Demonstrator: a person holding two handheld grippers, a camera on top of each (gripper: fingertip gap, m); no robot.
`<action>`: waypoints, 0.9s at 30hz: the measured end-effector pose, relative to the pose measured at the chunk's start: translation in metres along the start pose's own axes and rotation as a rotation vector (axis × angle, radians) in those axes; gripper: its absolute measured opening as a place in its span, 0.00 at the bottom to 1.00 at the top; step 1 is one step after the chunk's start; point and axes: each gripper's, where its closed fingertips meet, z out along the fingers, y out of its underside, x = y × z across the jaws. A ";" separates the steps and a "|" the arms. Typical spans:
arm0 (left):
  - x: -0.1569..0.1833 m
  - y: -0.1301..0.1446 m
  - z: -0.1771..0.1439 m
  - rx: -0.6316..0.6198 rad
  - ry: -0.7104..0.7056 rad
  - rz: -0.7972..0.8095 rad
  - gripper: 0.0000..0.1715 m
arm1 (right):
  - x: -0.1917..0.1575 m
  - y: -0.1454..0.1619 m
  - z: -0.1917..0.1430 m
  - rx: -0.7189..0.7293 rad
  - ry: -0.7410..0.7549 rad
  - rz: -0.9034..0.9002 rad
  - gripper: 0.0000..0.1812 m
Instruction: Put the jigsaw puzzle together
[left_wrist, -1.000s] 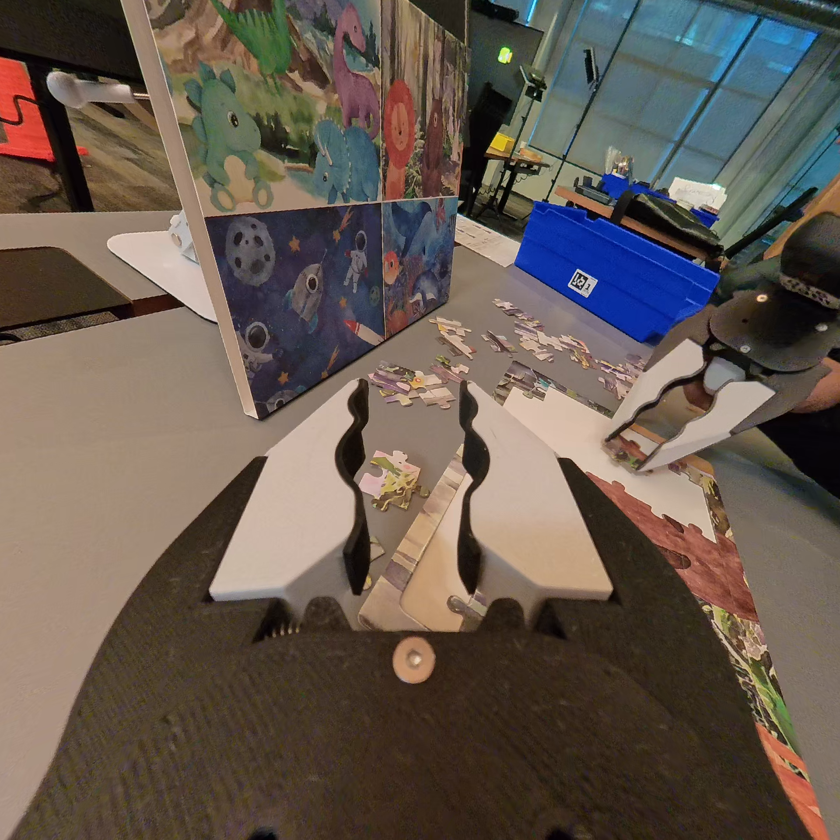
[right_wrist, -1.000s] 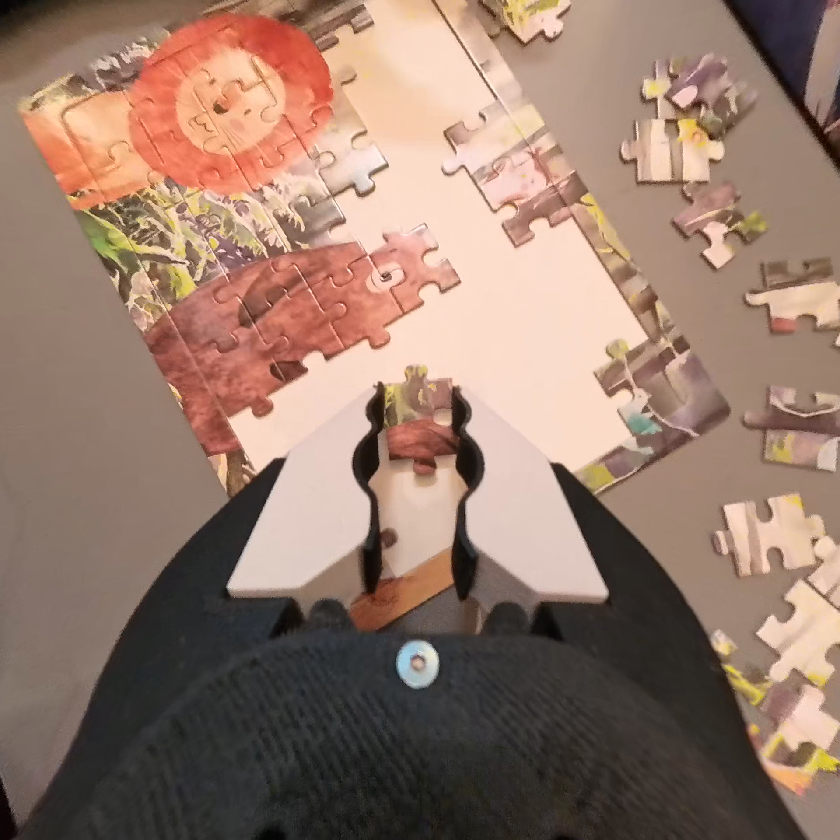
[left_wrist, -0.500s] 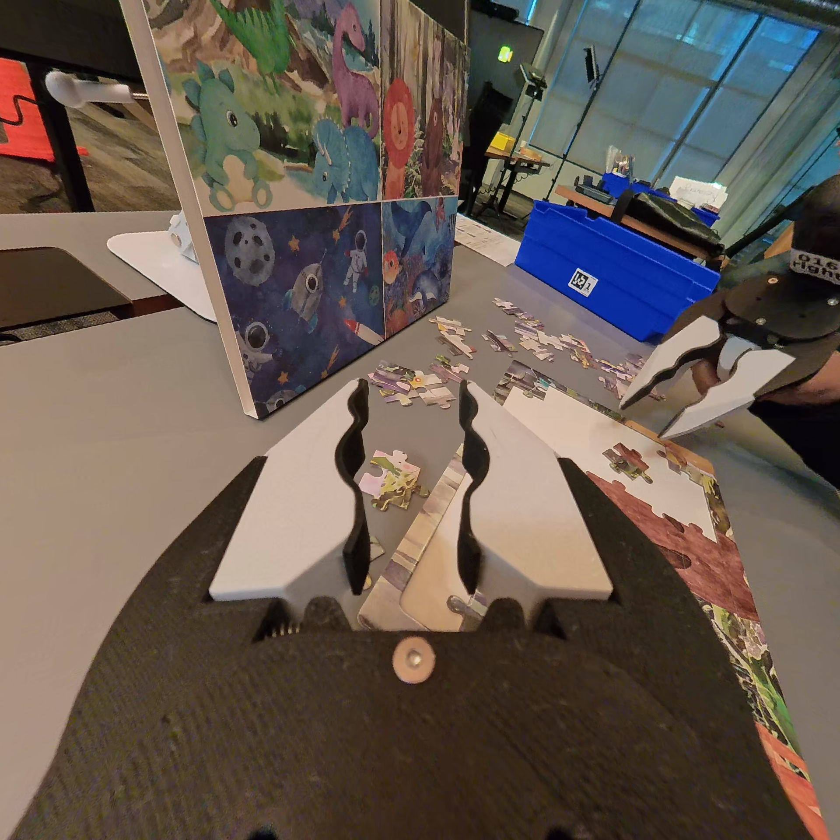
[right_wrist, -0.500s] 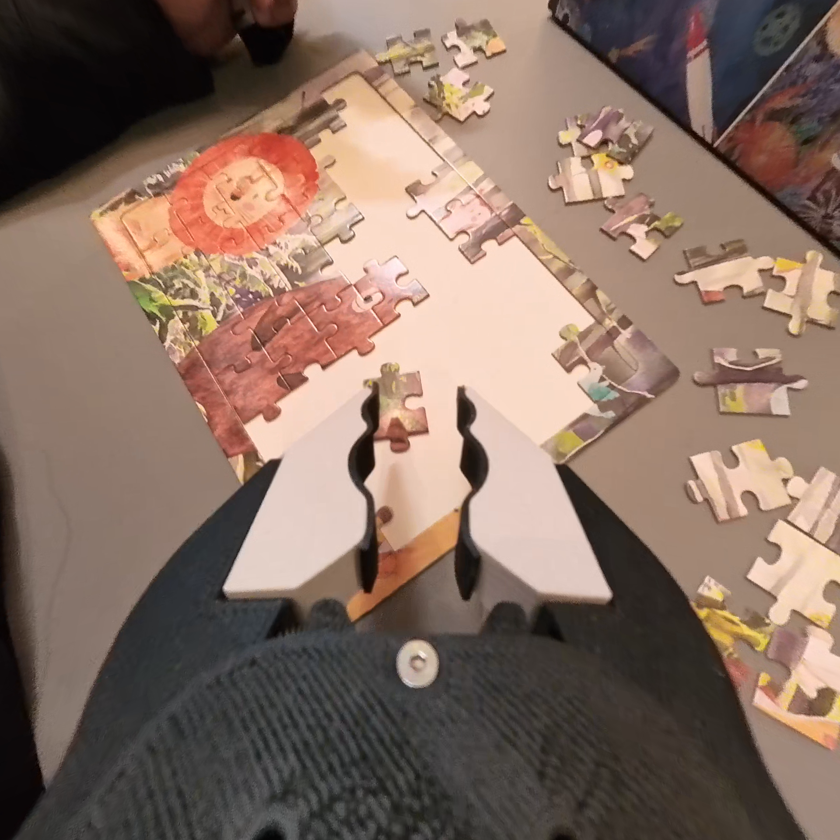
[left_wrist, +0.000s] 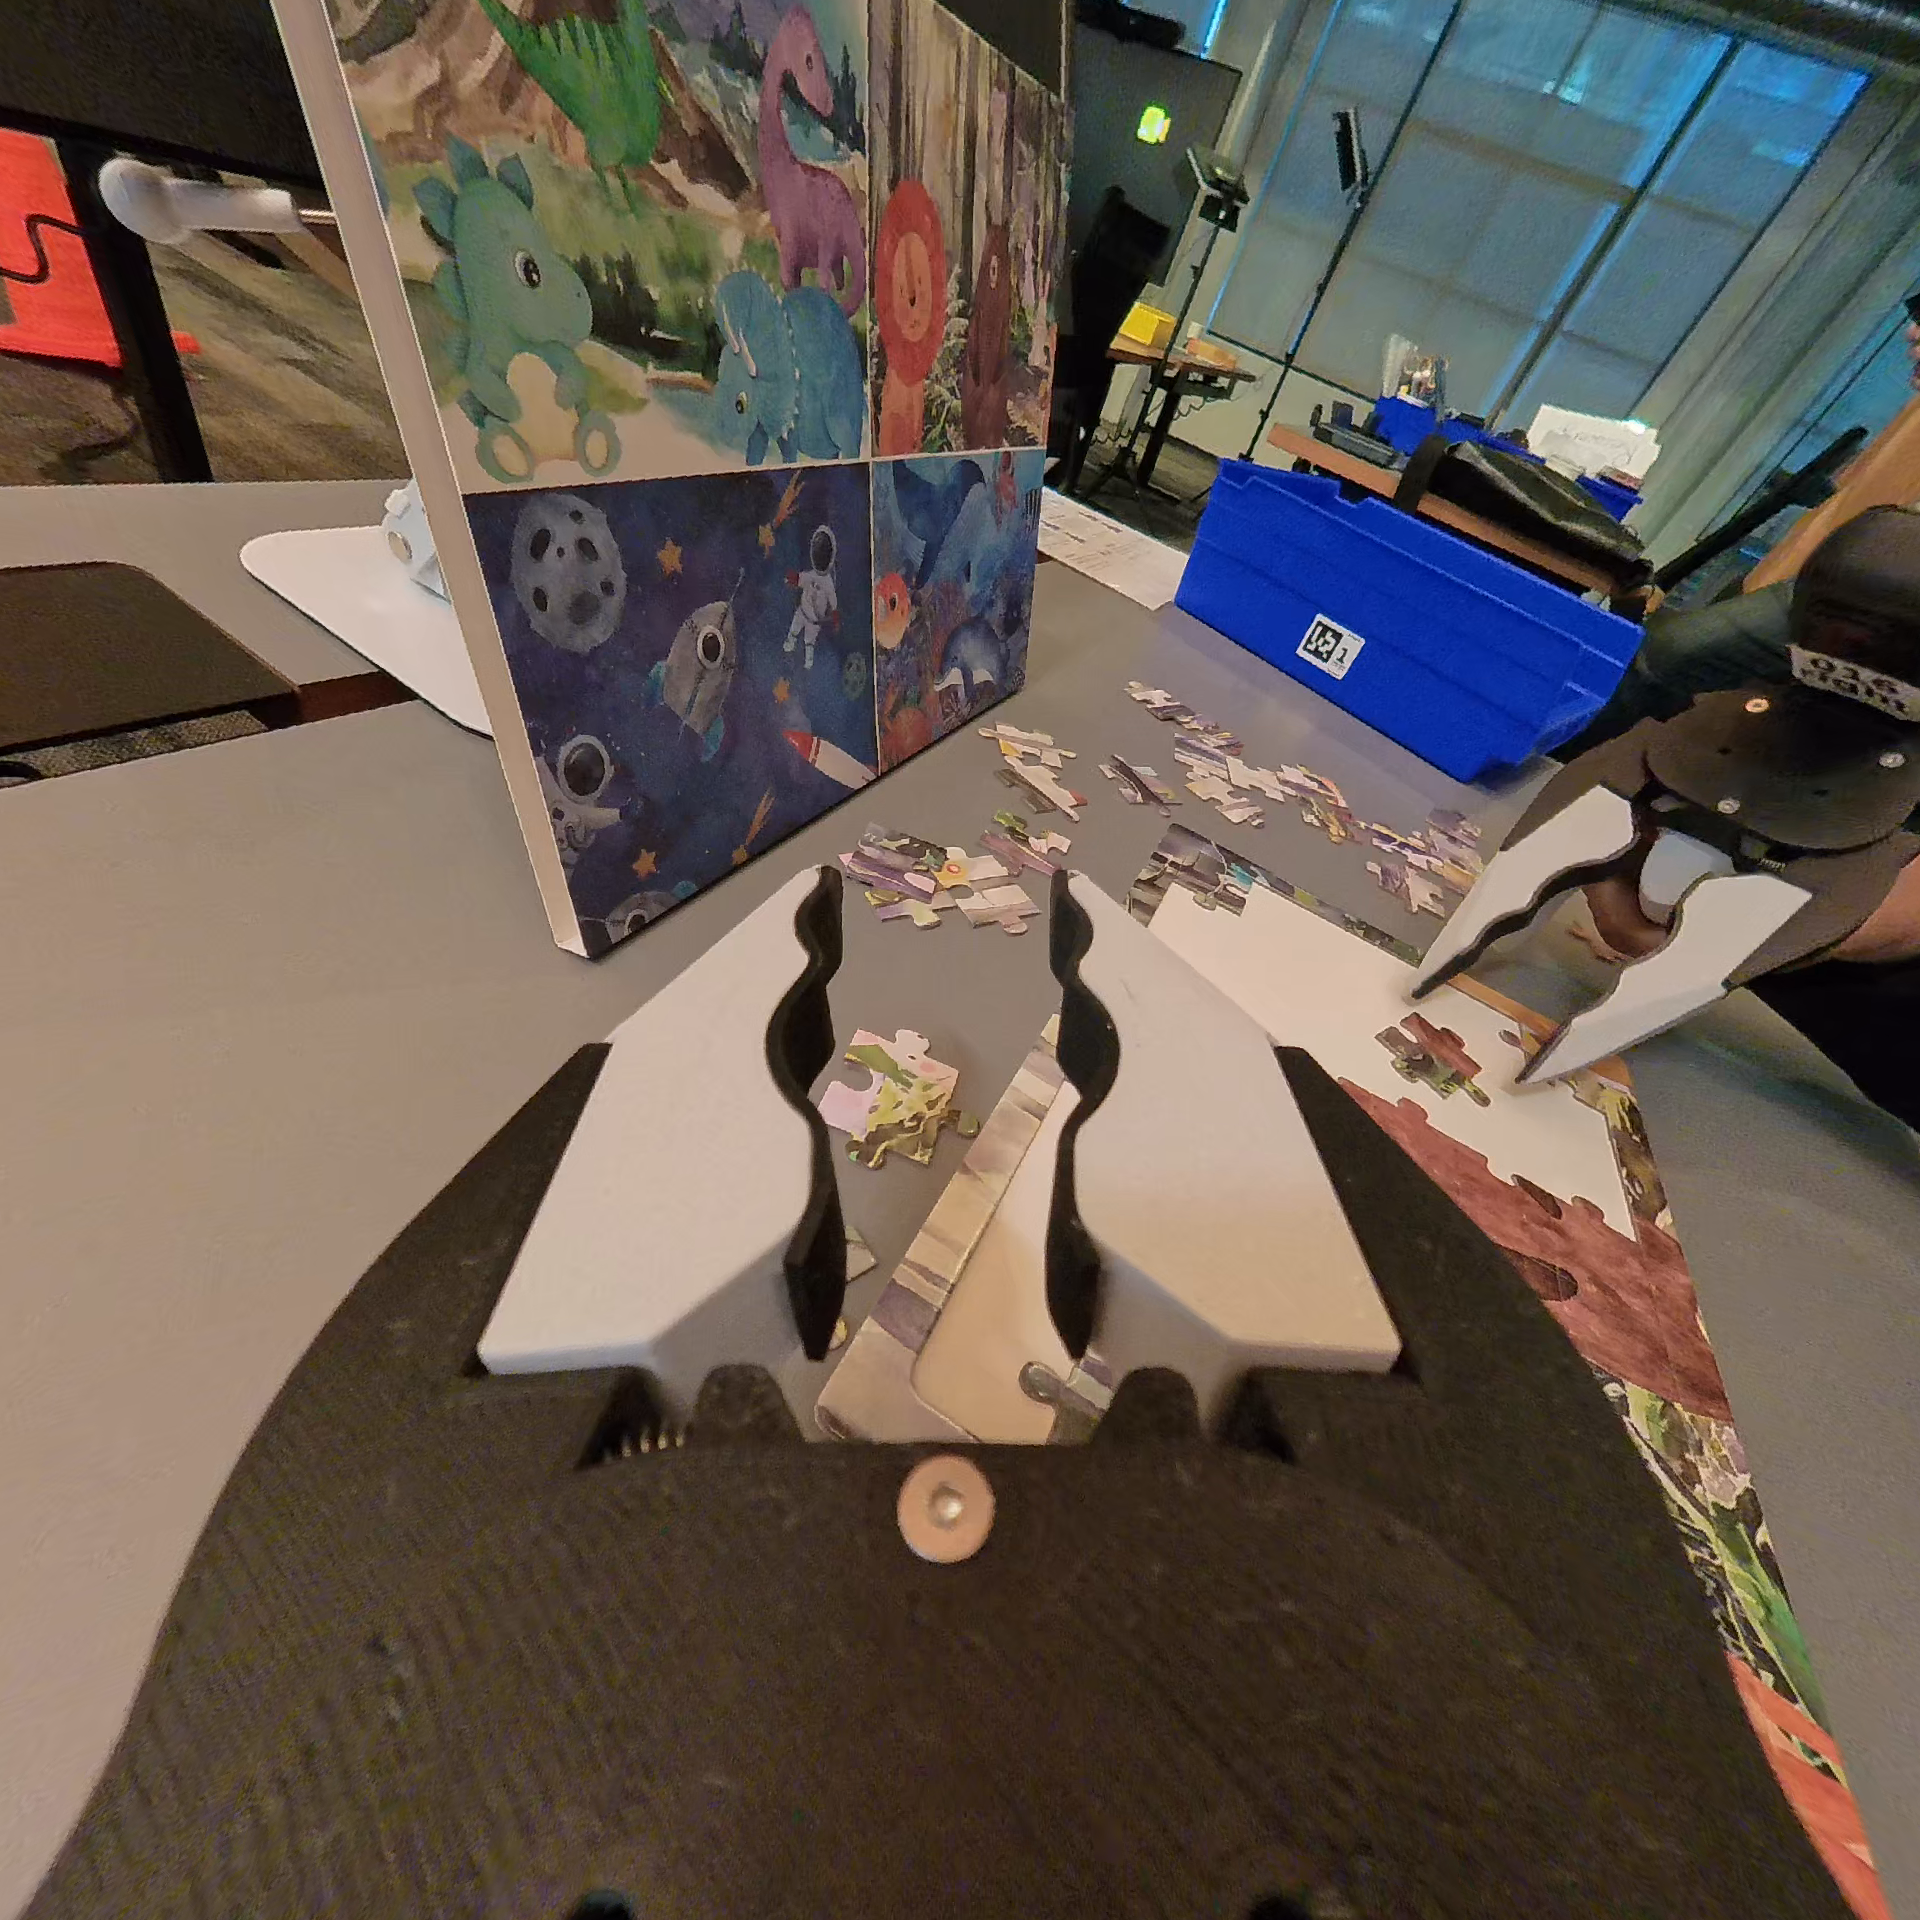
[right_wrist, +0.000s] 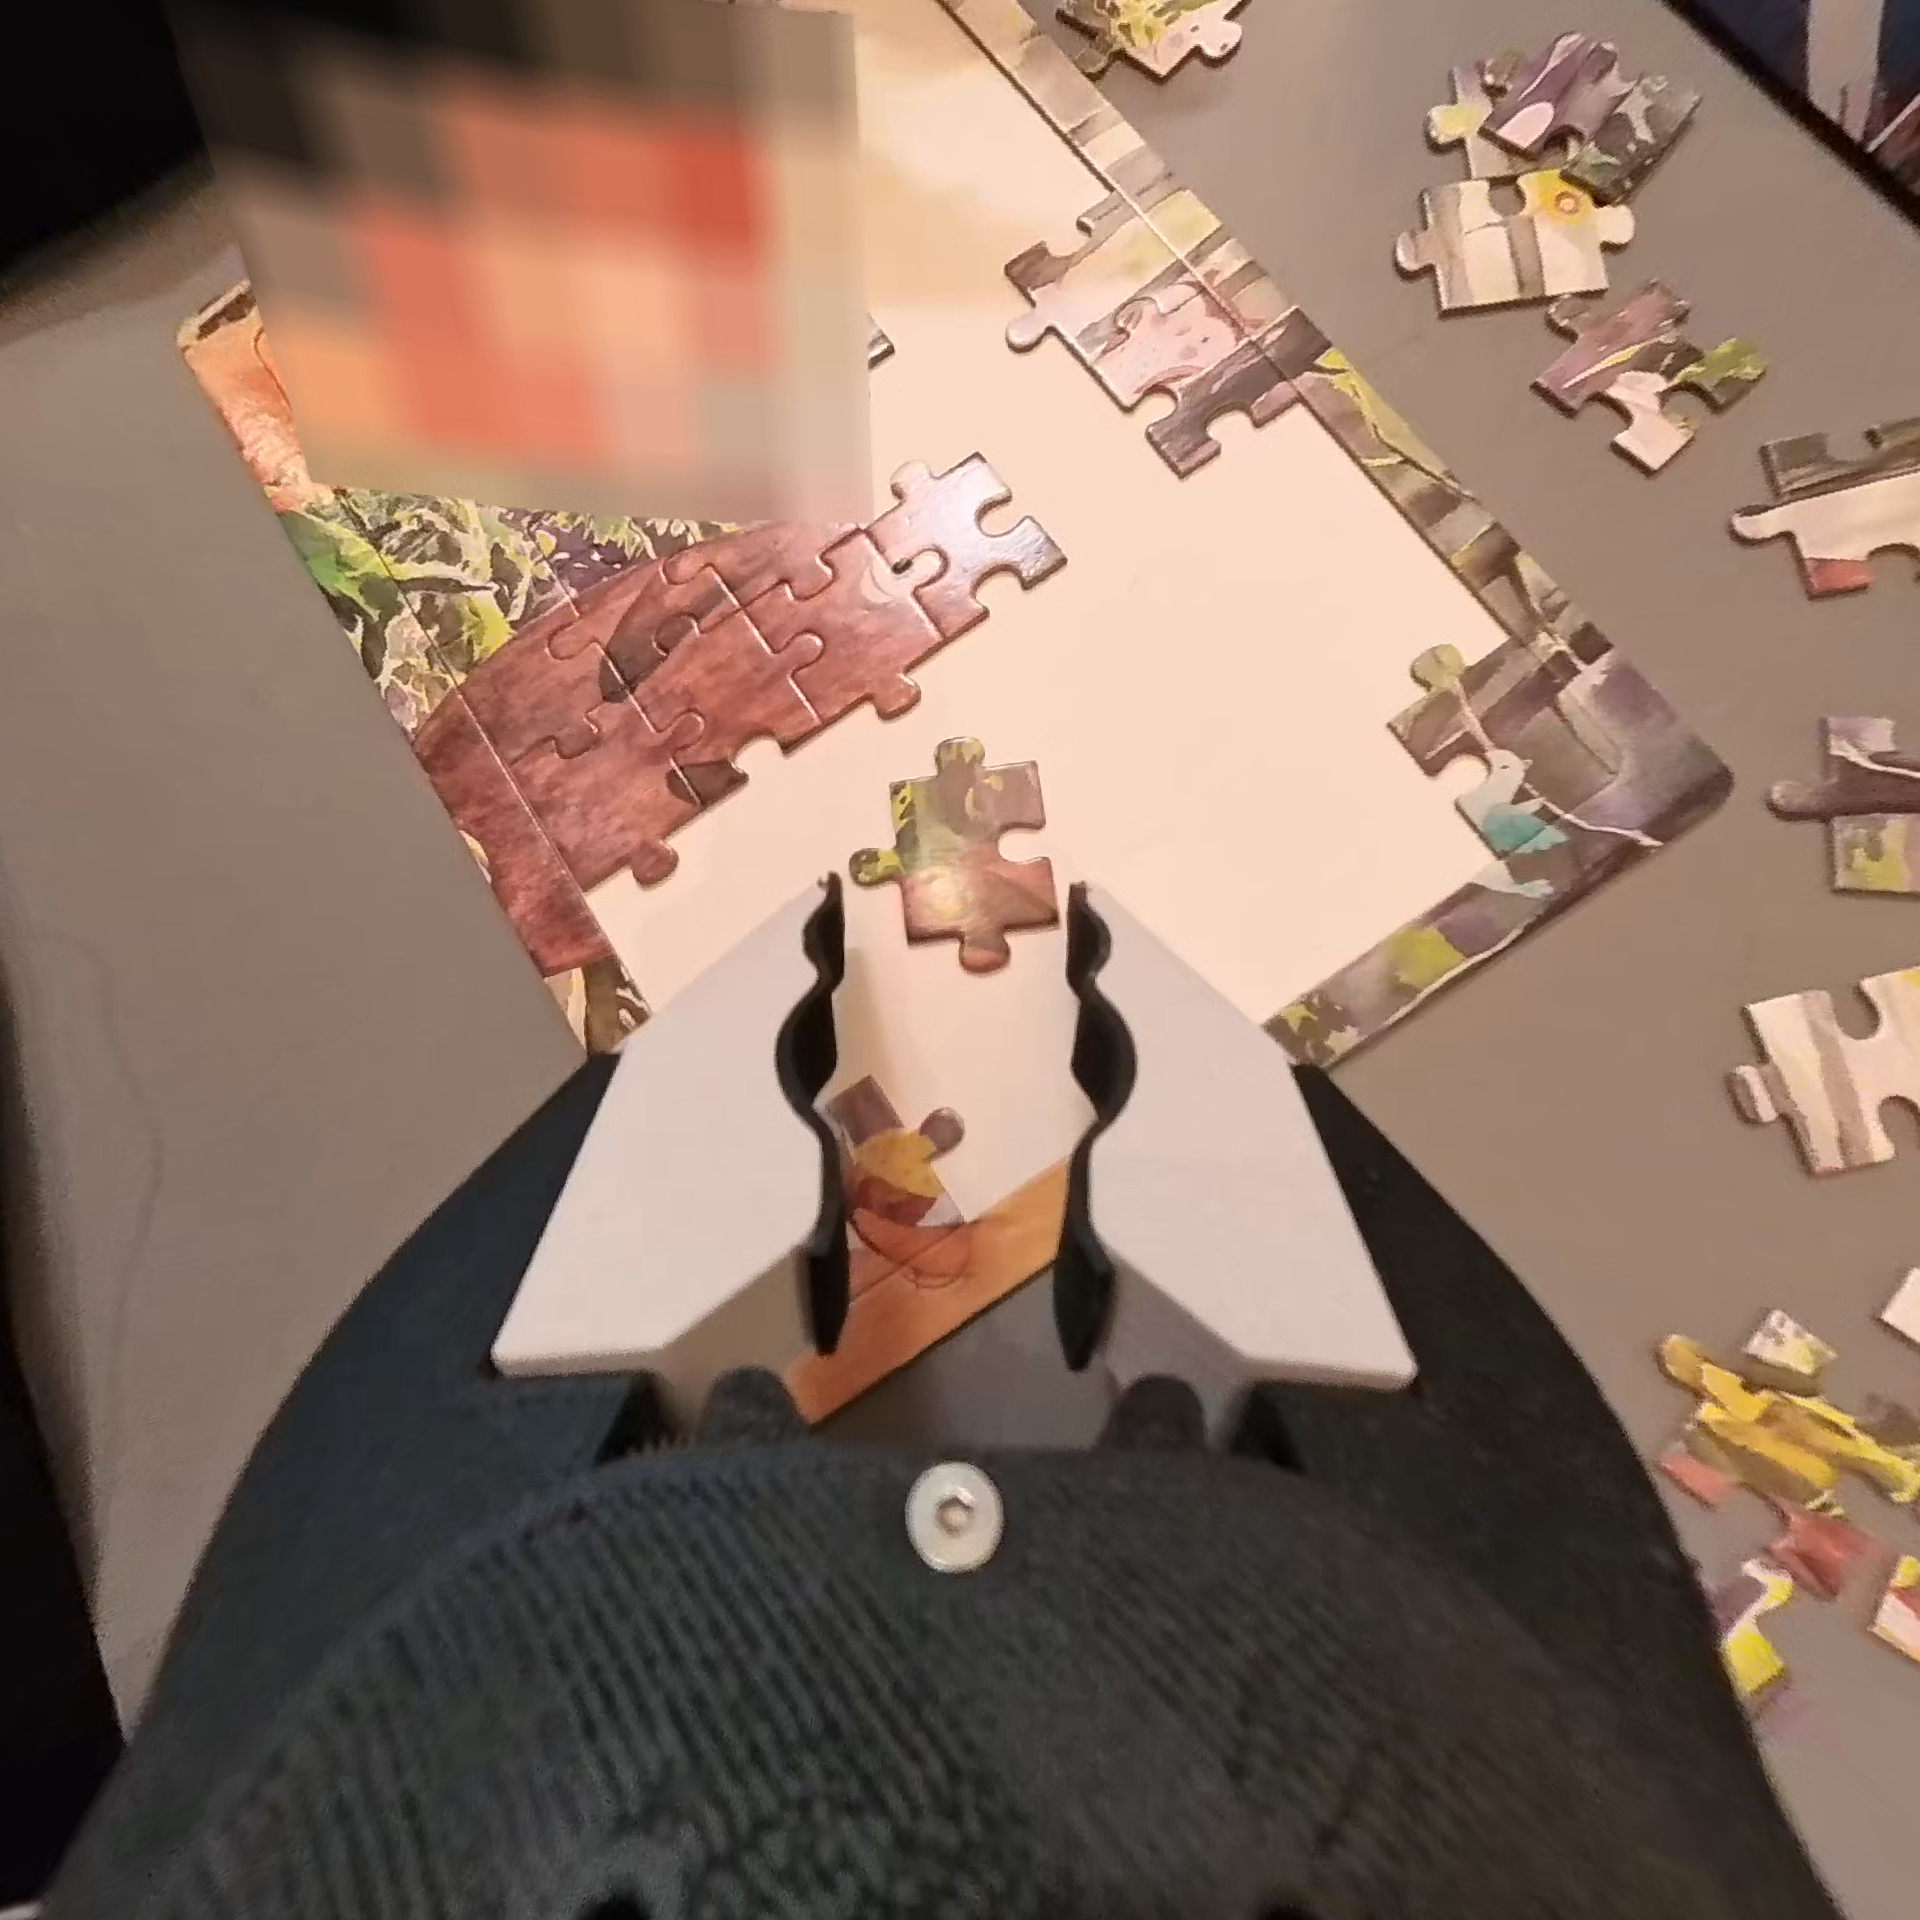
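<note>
The puzzle tray (right_wrist: 1195, 644) lies on the grey table, with a joined brown section (right_wrist: 727, 665) at its left and grey-purple border pieces (right_wrist: 1558, 748) at its right. A loose brown-and-green piece (right_wrist: 971, 852) lies flat on the bare white tray. My right gripper (right_wrist: 951, 894) is open and low, its tips on either side of the piece's near end. The left wrist view shows it too (left_wrist: 1475, 1029), beside that piece (left_wrist: 1434, 1055). My left gripper (left_wrist: 940, 904) is open and empty above a pale loose piece (left_wrist: 894, 1101) near the tray's edge (left_wrist: 1299, 966).
Several loose pieces (right_wrist: 1507, 229) lie on the table right of the tray, seen also in the left wrist view (left_wrist: 1247, 779). An upright picture board (left_wrist: 727, 520) stands behind them. A blue bin (left_wrist: 1403, 613) sits at the table's far edge. Spacing between my two grippers at the tips: around 25 cm. Measured from the fingertips, the joined brown section (right_wrist: 727, 665) is 6 cm or so from the right gripper and 20 cm from the left. The pale loose piece (left_wrist: 894, 1101) lies some 8 cm from my left tips, 20 cm from my right tips.
My right gripper opened and let go of the brown-and-green piece onto the tray, rose, then came back down around it. The left gripper has not moved.
</note>
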 end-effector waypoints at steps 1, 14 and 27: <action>0.000 0.000 0.000 0.000 0.000 0.000 0.22 | 0.000 0.002 0.001 -0.008 0.002 -0.003 0.23; 0.000 0.000 0.000 0.000 0.000 0.000 0.22 | -0.027 0.015 -0.005 -0.071 -0.130 0.008 0.15; 0.000 0.000 0.000 0.002 -0.002 0.003 0.22 | -0.022 0.002 -0.001 0.011 -0.141 0.025 0.27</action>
